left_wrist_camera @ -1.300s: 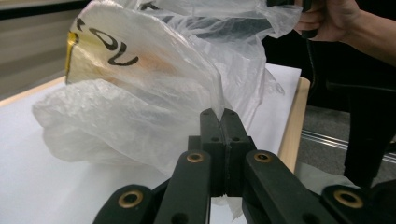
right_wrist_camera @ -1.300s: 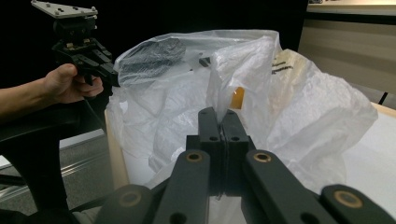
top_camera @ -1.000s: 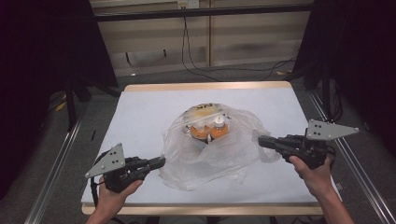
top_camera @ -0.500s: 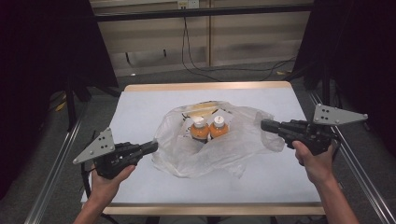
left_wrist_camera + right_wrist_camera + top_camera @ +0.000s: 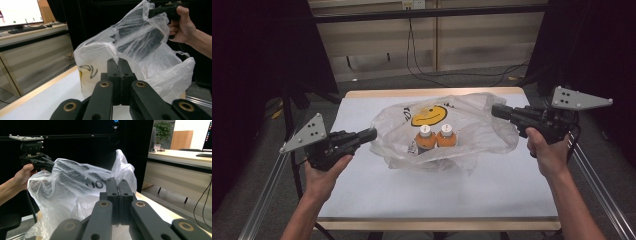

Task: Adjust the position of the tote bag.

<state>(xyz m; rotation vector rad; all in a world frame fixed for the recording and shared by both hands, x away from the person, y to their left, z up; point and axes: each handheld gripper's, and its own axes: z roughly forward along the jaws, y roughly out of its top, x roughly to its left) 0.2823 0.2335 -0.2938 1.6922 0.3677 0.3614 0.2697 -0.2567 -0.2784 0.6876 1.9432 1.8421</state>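
Both tongs, left gripper point(image 5: 371, 134) and right gripper point(image 5: 496, 111), pinch opposite edges of the plastic bag point(image 5: 482, 132), stretching it crosswise between them with two orange bottles point(image 5: 435, 137) centred inside.

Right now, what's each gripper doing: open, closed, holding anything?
Left gripper: closed, pinching the left edge of the clear plastic bag.
Right gripper: closed, pinching the bag's right edge, raised off the table.

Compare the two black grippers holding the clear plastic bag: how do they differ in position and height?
The left gripper pinches the clear plastic bag at its left edge, low and nearer the person. The right gripper pinches the bag's right edge, higher and farther back. Both have their jaws shut on the film, stretching the bag open around the two orange bottles.
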